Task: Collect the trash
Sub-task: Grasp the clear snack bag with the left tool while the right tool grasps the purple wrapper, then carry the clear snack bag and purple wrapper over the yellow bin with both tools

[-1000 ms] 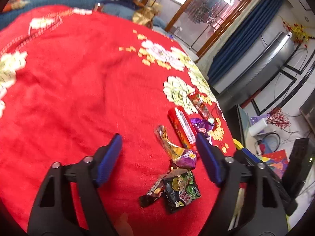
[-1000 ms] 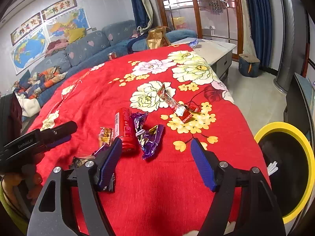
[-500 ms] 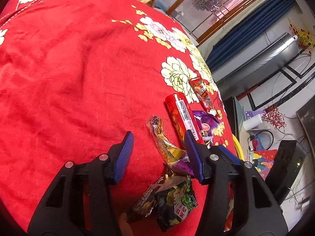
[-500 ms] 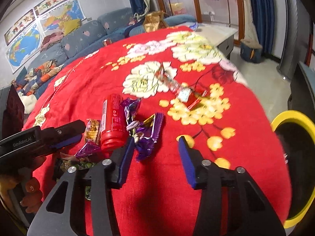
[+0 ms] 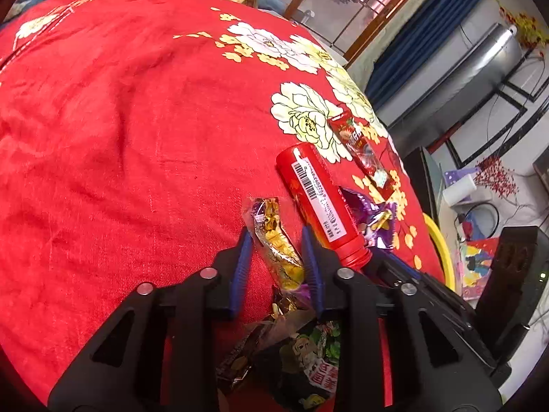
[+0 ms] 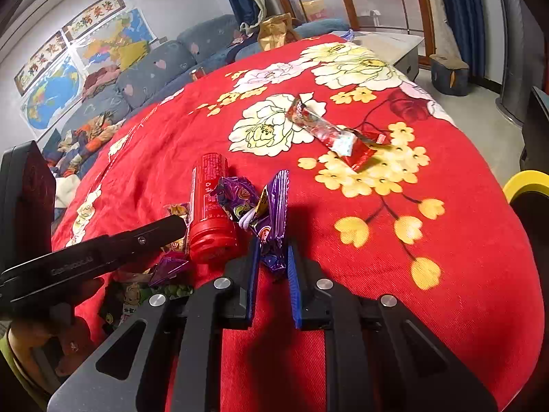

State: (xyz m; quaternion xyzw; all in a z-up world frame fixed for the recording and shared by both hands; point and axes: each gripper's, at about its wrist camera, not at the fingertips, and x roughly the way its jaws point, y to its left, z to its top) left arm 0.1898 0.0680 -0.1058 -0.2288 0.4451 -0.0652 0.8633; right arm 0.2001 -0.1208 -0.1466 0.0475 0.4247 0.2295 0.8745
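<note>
L tool (image 5: 277,240): our jaws just closing round gold wrapper (image 5: 274,237), lying btwn pads on red cloth (image 5: 120,120) | R tool (image 6: 272,254): clamped on purple wrapper (image 6: 272,213), just beside red tube (image 6: 211,202) | red sachet (image 6: 329,130) further off.

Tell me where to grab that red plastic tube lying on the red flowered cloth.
Take the red plastic tube across its round middle, coming from above with a claw finger on each long side. It lies flat, its capped end beside the purple foil wrapper and the gold foil wrapper.
</note>
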